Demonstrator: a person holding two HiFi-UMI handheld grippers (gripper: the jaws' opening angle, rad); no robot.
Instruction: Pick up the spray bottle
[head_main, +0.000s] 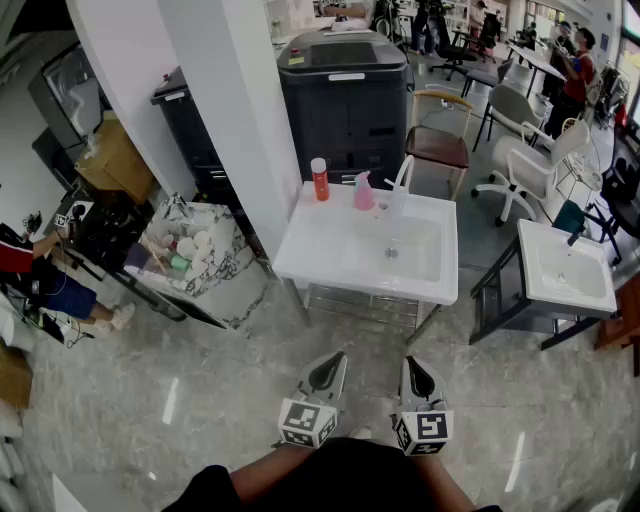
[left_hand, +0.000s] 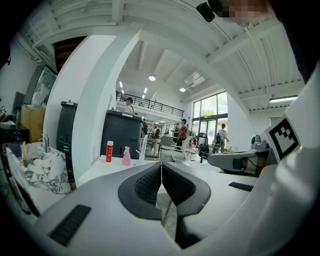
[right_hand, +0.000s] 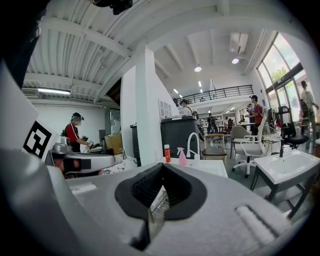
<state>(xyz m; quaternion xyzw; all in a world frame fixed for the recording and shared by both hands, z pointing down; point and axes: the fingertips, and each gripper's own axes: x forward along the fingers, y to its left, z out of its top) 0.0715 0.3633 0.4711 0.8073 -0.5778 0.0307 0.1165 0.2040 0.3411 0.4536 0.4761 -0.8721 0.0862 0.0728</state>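
A pink spray bottle (head_main: 364, 191) stands upright on the back rim of a white sink unit (head_main: 310, 255), left of the white tap (head_main: 404, 175). It also shows small and far in the left gripper view, spray bottle (left_hand: 126, 156), and in the right gripper view, spray bottle (right_hand: 182, 156). My left gripper (head_main: 327, 371) and right gripper (head_main: 418, 378) are side by side low in the head view, well short of the sink. Both have their jaws together with nothing between them.
A red-orange can (head_main: 319, 179) stands left of the spray bottle. A white pillar (head_main: 215, 90) and a dark cabinet (head_main: 345, 95) rise behind the sink. A second sink (head_main: 562, 265) stands at right. A marble-patterned bin (head_main: 195, 255) sits at left. Chairs (head_main: 437, 135) and people are further back.
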